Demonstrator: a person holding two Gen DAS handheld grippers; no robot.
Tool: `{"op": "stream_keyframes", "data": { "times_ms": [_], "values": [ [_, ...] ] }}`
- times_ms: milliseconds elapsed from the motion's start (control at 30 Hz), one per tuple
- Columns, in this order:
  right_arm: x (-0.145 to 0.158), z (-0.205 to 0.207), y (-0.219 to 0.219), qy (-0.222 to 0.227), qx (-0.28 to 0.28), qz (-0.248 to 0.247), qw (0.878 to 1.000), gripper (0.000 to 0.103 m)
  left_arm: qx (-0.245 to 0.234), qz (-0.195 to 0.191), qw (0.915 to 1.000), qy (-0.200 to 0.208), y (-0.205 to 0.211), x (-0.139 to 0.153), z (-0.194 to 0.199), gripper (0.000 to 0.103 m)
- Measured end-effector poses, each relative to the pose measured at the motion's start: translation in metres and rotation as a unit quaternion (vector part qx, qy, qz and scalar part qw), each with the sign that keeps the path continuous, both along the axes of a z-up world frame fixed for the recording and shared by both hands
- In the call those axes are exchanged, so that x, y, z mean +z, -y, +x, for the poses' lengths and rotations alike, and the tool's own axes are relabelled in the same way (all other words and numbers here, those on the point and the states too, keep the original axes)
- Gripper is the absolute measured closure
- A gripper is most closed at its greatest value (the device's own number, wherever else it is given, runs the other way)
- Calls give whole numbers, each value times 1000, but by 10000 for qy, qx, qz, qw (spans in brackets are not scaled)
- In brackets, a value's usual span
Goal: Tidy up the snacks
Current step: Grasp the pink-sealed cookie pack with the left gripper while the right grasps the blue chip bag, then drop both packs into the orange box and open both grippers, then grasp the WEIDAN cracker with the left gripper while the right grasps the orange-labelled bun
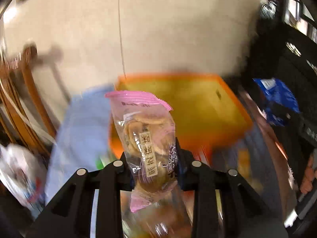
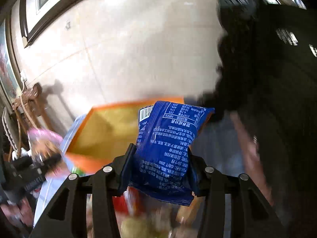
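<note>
While gripped narrow on one clear pink-sealed cracker pack (image 1: 147, 138) with a beige label of Chinese characters, left gripper (image 1: 154, 170) raised before one orange tray (image 1: 233, 97). Right gripper (image 2: 160, 170), pinching at moderate width one blue snack packet (image 2: 168, 138): white Chinese print, a nutrition table headed NRV%, "GB/T" legible, a barcode at its corner. Same tray behind, on pale blue cloth (image 1: 79, 129). Blur elsewhere.

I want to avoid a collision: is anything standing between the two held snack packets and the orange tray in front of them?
Nothing visible does. The biscuit packet and the blue packet are both gripped, and the orange tray lies open ahead of them, its visible part bare.
</note>
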State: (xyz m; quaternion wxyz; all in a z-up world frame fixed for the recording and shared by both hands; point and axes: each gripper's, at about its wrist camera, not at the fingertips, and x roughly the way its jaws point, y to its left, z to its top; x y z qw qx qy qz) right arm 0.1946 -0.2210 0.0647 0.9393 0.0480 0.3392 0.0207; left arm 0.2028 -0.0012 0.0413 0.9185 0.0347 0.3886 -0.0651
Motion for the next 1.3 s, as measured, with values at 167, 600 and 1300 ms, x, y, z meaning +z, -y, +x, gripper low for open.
{"op": "stream_keyframes", "data": {
  "times_ms": [167, 600, 1300],
  "values": [
    [20, 60, 5, 175, -9, 72, 9998, 55, 219, 183, 9991, 319, 6, 26, 63, 74],
    [-54, 18, 17, -615, -492, -591, 9951, 4, 103, 1016, 9947, -87, 16, -67, 18, 4],
    [-197, 0, 50, -2054, -870, -143, 9747, 4, -266, 294, 9871, -1550, 40, -217, 18, 31]
  ]
}}
